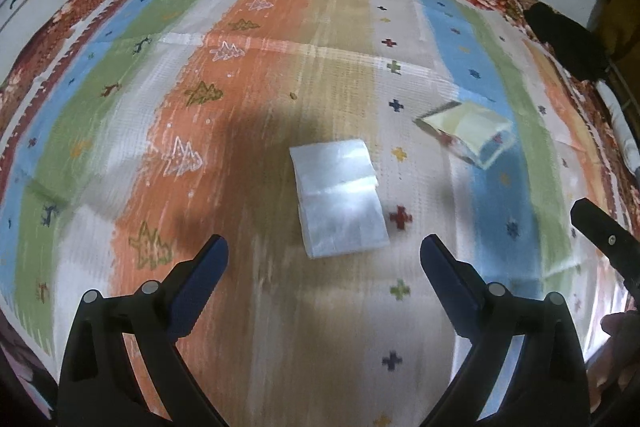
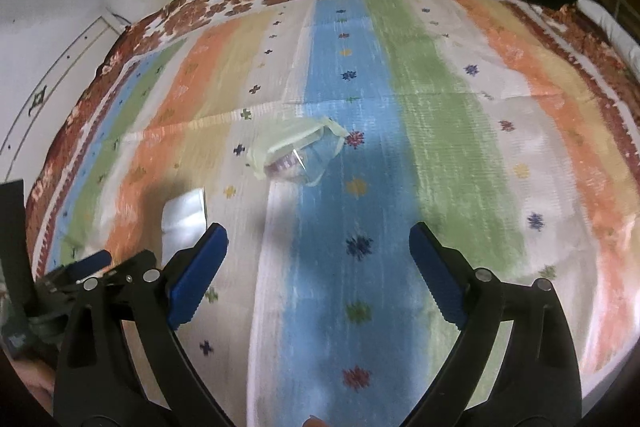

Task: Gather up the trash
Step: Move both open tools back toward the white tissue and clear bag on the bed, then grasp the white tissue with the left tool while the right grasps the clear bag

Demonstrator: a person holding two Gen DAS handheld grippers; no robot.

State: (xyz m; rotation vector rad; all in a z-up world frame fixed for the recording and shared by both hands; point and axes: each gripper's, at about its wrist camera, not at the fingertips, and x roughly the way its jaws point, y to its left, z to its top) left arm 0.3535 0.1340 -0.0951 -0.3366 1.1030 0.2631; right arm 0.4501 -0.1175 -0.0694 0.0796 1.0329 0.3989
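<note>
Overhead, two grippers hung above a striped mat strewn with trash.
From the left view, the left gripper [image 1: 324, 247] gaped empty over a white packet [image 1: 340, 197], a yellowish wrapper [image 1: 470, 131] well off right; from the right view, the right gripper [image 2: 318, 235] stood apart, empty, short of the wrapper [image 2: 298, 151] on the mat [image 2: 440, 131].
</note>
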